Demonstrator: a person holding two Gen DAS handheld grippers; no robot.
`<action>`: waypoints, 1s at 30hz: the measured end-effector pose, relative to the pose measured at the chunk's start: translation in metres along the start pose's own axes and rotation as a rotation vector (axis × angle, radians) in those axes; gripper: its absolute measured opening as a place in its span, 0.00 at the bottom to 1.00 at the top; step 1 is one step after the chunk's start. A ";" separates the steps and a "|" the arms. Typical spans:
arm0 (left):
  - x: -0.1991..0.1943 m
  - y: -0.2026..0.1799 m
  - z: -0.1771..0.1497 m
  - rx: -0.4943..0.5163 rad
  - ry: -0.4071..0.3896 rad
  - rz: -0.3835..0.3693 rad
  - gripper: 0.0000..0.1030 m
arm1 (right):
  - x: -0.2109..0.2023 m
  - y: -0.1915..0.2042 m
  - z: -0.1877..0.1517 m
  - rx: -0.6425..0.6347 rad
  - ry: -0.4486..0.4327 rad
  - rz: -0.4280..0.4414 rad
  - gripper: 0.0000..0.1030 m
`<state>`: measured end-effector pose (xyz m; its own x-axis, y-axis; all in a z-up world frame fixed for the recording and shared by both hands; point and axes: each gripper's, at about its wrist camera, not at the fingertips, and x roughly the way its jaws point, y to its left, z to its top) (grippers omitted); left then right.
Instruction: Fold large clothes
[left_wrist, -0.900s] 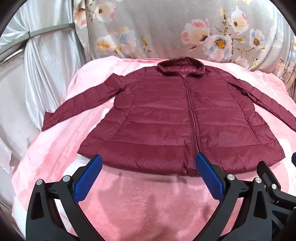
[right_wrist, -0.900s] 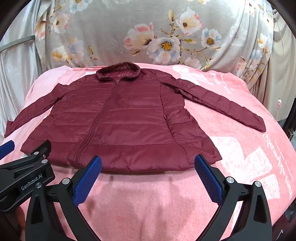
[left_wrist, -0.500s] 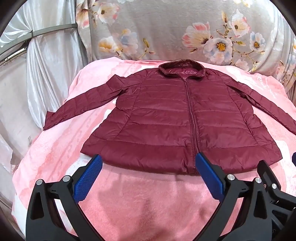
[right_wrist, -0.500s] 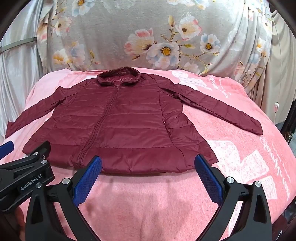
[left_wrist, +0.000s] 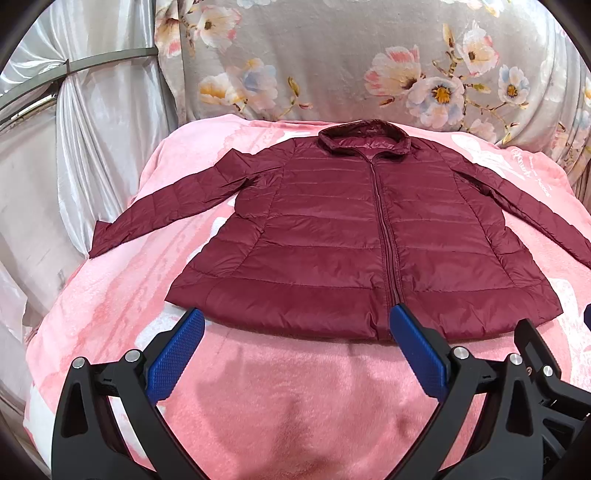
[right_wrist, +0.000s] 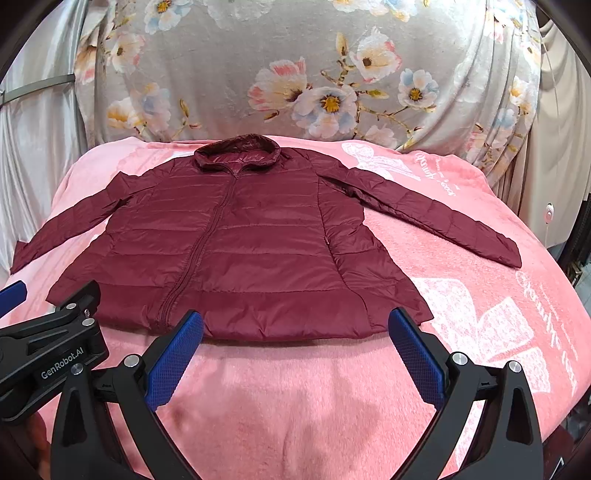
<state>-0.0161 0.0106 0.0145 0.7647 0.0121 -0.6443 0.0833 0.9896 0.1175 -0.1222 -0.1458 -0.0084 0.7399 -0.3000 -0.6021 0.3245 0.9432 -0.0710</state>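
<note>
Below, left claw (left_wrist: 295, 332) spread wide with nothing between its blue pads (left_wrist: 173, 360), hovering over the pink blanket (left_wrist: 288, 406) just short of the hem. Alongside, right claw (right_wrist: 295, 332) equally released and empty, tilted down toward the same edge; left claw's black frame visible at the right view's lower left. Beyond both, maroon puffer jacket (left_wrist: 351, 236) laid flat and front-up on the blanket, zipped closed, collar (right_wrist: 238, 151) at the far end, hem nearest the claws. Sleeves spread out to either side, the right one (right_wrist: 436, 218) angled out across the white print on the blanket, the other (left_wrist: 177, 206) reaching the blanket's far left edge. Behind, grey floral cloth (right_wrist: 295, 74) draped upright, with silvery curtain (left_wrist: 92, 129) off to the left
</note>
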 end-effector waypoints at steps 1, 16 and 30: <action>-0.001 0.000 0.000 0.000 0.000 0.001 0.95 | -0.001 0.001 0.000 -0.001 -0.001 -0.002 0.95; -0.001 0.007 0.000 -0.006 0.010 -0.002 0.95 | -0.003 0.003 -0.004 -0.002 0.002 -0.002 0.95; 0.003 0.007 -0.004 -0.006 0.012 0.001 0.95 | 0.001 0.004 -0.007 0.001 0.014 0.002 0.95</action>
<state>-0.0162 0.0181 0.0106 0.7572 0.0143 -0.6530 0.0788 0.9905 0.1131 -0.1243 -0.1417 -0.0149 0.7322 -0.2959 -0.6135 0.3234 0.9437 -0.0692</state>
